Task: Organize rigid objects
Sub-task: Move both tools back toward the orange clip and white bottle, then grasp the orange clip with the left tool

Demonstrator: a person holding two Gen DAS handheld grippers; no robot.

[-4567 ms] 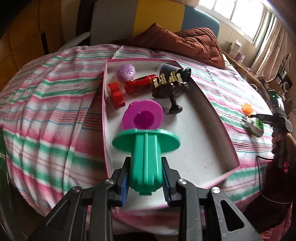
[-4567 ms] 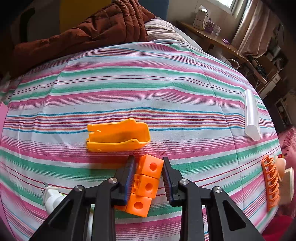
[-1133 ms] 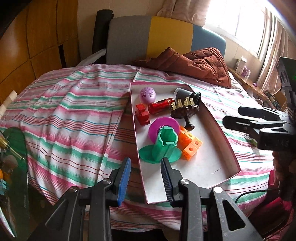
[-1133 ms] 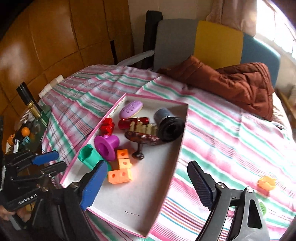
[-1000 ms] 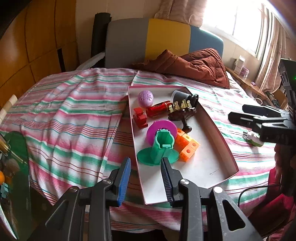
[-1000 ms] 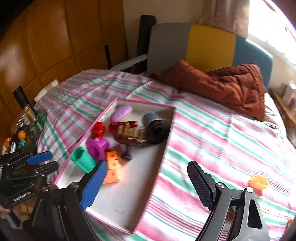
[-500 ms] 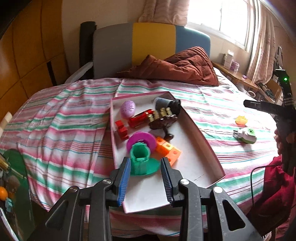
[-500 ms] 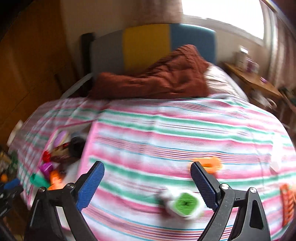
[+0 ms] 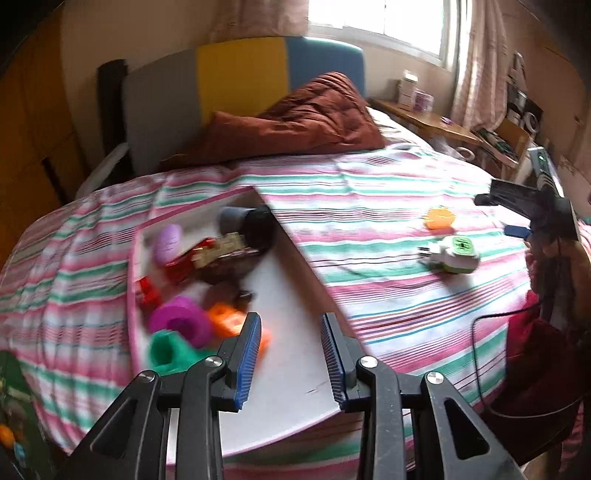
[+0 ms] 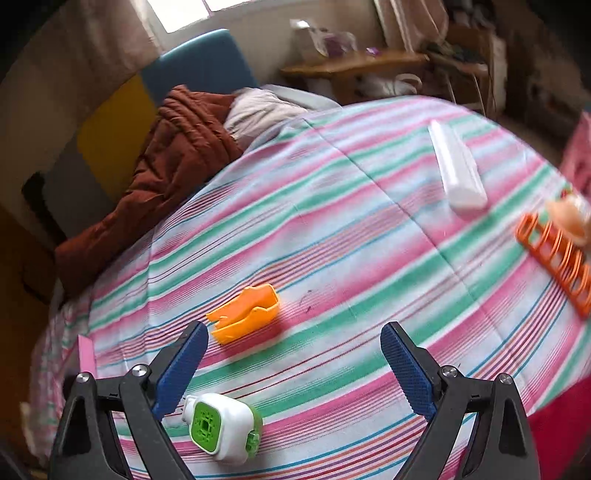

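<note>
Striped bedspread [image 10: 332, 221]: plug-in device [image 10: 221, 432] under right hand-held gripper [image 10: 295, 358].

Home bedroom. Bed with striped sheet [image 9: 388, 206], rumpled brown quilt [image 9: 303, 122] and padded headboard [image 9: 240, 81]. Curtained window [image 9: 376, 22] behind; cluttered wooden side table [image 9: 436, 122] along the wall.

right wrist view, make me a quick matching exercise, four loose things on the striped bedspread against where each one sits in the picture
Things:
1. yellow-orange scoop
2. green and white plug-in device
3. white tube
4. orange rack

Places:
A. far right edge
B. upper right, lying lengthwise
C. bottom, beside the right gripper's left-hand finger
D. centre, just beyond the open jaws

Pairs: 1-D, 2-C, 3-B, 4-A
</note>
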